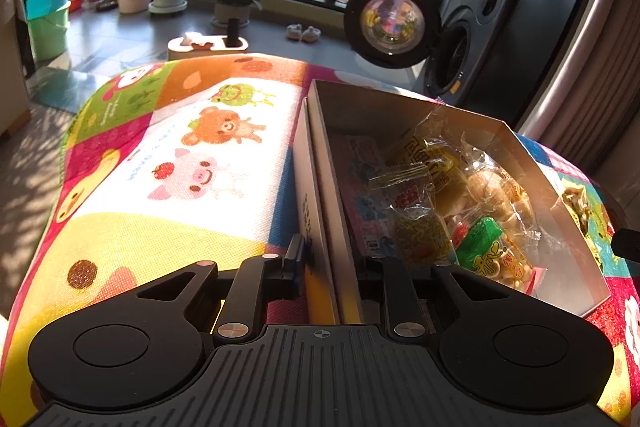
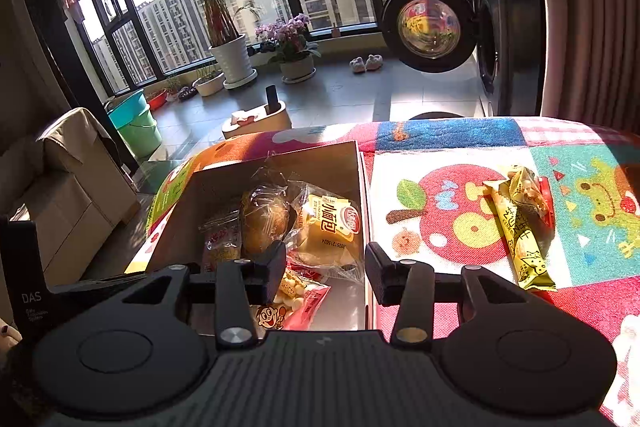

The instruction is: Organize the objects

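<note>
A cardboard box (image 1: 400, 111) (image 2: 320, 159) holds several wrapped snacks, among them a green packet (image 1: 480, 239), a small bread bag (image 2: 328, 223) and a pink packet (image 2: 304, 301). My left gripper (image 1: 336, 263) straddles the box's left wall, one finger outside and one inside, with a gap to the wall. My right gripper (image 2: 326, 267) is open over the box's right wall, its left finger (image 2: 274, 267) above the snacks. A yellow snack bar (image 2: 520, 239) and a red-capped packet (image 2: 540, 195) lie on the cloth to the right of the box.
The box stands on a table under a colourful cartoon cloth (image 1: 180, 163). Behind are a washing machine with its door open (image 2: 430, 27), potted plants (image 2: 234, 61), a green bucket (image 2: 136, 125), slippers (image 2: 366, 63) and a sofa (image 2: 68, 187) at the left.
</note>
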`<act>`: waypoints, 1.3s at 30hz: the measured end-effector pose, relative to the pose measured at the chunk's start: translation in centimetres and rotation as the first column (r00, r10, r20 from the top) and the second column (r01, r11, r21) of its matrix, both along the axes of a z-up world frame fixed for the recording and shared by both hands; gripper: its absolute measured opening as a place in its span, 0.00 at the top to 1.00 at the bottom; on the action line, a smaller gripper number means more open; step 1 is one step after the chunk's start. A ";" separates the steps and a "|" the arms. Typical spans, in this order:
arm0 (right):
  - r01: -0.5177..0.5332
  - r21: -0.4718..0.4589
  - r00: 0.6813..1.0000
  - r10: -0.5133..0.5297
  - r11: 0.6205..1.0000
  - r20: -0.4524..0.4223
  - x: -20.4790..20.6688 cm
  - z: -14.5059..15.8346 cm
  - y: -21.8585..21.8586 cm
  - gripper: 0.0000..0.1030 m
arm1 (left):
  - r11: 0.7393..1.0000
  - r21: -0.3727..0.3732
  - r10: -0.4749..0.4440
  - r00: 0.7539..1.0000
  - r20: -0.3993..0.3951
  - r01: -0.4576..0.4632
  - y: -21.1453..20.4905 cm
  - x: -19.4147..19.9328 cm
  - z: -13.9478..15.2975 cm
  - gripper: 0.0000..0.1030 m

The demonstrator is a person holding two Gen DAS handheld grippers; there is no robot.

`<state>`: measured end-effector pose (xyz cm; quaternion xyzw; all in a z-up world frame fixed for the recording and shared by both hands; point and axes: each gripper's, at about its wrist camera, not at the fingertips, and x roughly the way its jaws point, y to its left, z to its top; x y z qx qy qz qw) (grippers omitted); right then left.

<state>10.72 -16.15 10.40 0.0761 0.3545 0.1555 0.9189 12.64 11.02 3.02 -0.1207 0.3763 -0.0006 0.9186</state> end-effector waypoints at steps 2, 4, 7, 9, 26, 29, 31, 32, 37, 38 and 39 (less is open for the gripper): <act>0.032 -0.018 0.999 -0.032 0.999 0.001 -0.3 -0.3 -1.5 0.53 | 1.000 0.002 0.000 1.000 -0.001 0.000 0.0 0.0 0.0 0.80; 0.063 -0.034 0.998 -0.063 0.997 -0.008 -0.5 -0.8 -2.9 0.50 | 1.000 0.006 0.001 1.000 -0.001 -0.001 -0.1 0.0 0.0 0.80; 0.104 -0.078 0.994 -0.107 0.991 -0.031 -0.7 -2.1 -4.9 0.49 | 1.000 0.016 0.003 1.000 -0.001 -0.003 -0.3 -0.1 0.1 0.80; 0.127 -0.122 0.990 -0.133 0.984 -0.037 -1.0 -3.0 -5.9 0.44 | 1.000 0.021 0.006 1.000 -0.002 -0.006 -0.4 0.0 0.1 0.81; 0.211 -0.238 0.976 -0.216 0.948 0.005 3.1 -5.5 -9.3 0.37 | 0.999 0.032 0.004 1.000 -0.011 -0.004 -0.5 -0.1 0.1 0.81; 0.221 -0.230 0.975 -0.220 0.948 0.030 5.3 -5.1 -9.2 0.35 | 1.000 0.030 0.002 1.000 -0.012 -0.001 -0.4 -0.1 0.1 0.81; 0.222 -0.220 0.975 -0.218 0.950 0.041 7.2 -5.1 -9.0 0.34 | 1.000 0.027 -0.001 1.000 -0.013 0.001 -0.4 -0.1 0.1 0.81; 0.222 -0.222 0.975 -0.217 0.949 0.044 8.1 -5.1 -8.9 0.34 | 1.000 0.025 -0.002 1.000 -0.013 0.002 -0.4 -0.1 0.1 0.81; 0.246 -0.257 0.966 -0.257 0.935 -0.010 13.0 -6.7 -8.5 0.35 | 1.000 0.023 -0.005 1.000 -0.014 0.005 -0.3 -0.1 0.1 0.80; 0.250 -0.254 0.964 -0.265 0.934 -0.027 13.6 -7.1 -8.6 0.43 | 1.000 0.022 -0.004 1.000 -0.013 0.005 -0.3 -0.1 0.1 0.80; 0.250 -0.244 0.962 -0.269 0.937 -0.048 14.0 -7.4 -8.7 0.54 | 1.000 0.022 -0.005 1.000 -0.013 0.005 -0.3 -0.1 0.1 0.80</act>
